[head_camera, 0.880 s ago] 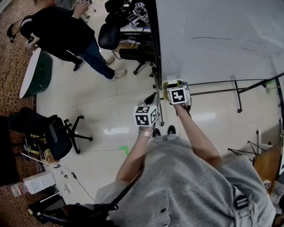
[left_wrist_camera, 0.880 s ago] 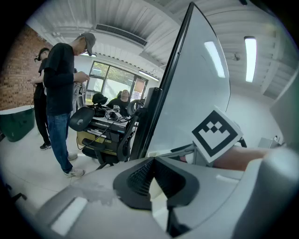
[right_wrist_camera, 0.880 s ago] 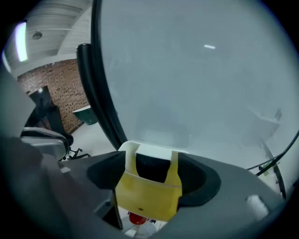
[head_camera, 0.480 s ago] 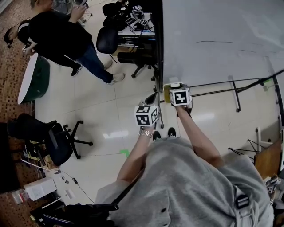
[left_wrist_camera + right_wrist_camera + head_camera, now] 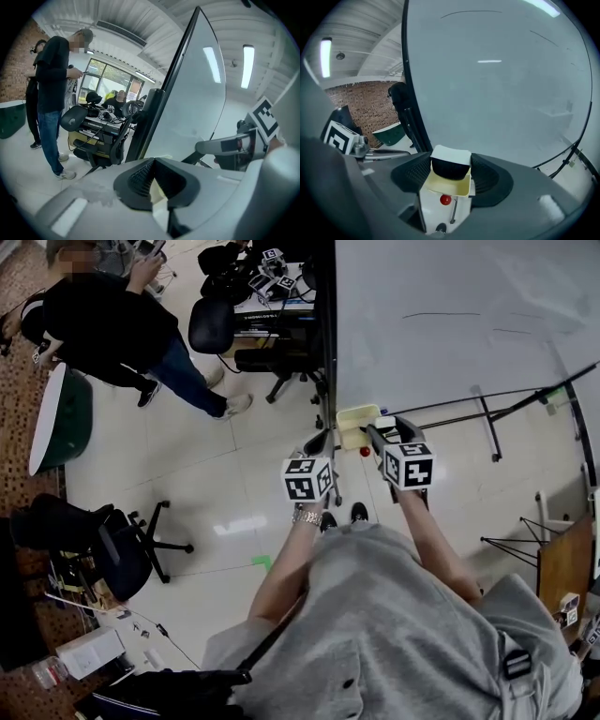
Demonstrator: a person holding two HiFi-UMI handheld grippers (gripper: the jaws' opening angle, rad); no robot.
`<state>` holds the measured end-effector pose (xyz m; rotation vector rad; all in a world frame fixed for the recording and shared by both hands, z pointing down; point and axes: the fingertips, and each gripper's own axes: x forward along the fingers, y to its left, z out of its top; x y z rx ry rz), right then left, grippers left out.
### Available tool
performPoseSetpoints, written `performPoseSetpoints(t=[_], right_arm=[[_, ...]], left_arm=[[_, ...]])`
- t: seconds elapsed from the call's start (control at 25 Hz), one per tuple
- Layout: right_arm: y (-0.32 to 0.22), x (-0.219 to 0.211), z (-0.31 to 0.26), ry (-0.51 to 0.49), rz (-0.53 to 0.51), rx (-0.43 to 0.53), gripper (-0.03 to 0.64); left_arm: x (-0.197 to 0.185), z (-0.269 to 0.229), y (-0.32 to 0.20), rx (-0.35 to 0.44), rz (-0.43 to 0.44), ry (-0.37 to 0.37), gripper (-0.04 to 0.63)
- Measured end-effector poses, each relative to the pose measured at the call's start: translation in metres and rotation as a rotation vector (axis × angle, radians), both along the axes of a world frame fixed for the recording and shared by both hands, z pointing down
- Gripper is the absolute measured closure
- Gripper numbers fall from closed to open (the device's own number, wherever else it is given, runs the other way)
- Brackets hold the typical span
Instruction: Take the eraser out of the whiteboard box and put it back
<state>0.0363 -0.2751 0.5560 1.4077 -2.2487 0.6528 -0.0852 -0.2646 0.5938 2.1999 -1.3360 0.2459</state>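
Observation:
The eraser (image 5: 451, 161), white on top and black felt below, sits between my right gripper's (image 5: 451, 169) pads, which press on its two sides. Under it is the cream whiteboard box (image 5: 448, 186), with a small red dot (image 5: 446, 199) lower down. In the head view the box (image 5: 352, 416) hangs at the whiteboard's (image 5: 450, 324) lower left corner. The right gripper (image 5: 382, 430) is just right of the box, drawn back from it. My left gripper (image 5: 322, 441) rests at the box's left edge. Its jaws (image 5: 157, 180) are almost together, with a cream strip between them.
A person in black (image 5: 112, 315) stands at the far left. Office chairs (image 5: 214, 322) (image 5: 108, 535), a cluttered cart (image 5: 267, 282) and a green round-topped thing (image 5: 61, 413) are on the floor. The whiteboard's stand legs (image 5: 487, 423) run to the right.
My right gripper has drawn back from the box toward the person's body, with the eraser in it. The left gripper has stayed where it was.

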Motion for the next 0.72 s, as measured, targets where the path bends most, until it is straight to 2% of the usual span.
performPoseSetpoints(t=[0.16,0.6,0.72], right_arm=[[0.005,-0.005,-0.009,0.028,-0.014,-0.004,0.342],[-0.006,-0.021,0.025,0.092,-0.041,0.020,0.342],[-0.011,-0.019,0.035,0.077,-0.027,0.030,0.342]], left_arm=[[0.003,0.001,0.004,0.001,0.008,0.002,0.591],[0.002,-0.002,0.012,0.006,0.007,-0.009,0.591],[0.002,-0.003,0.014,0.010,0.007,-0.009,0.591]])
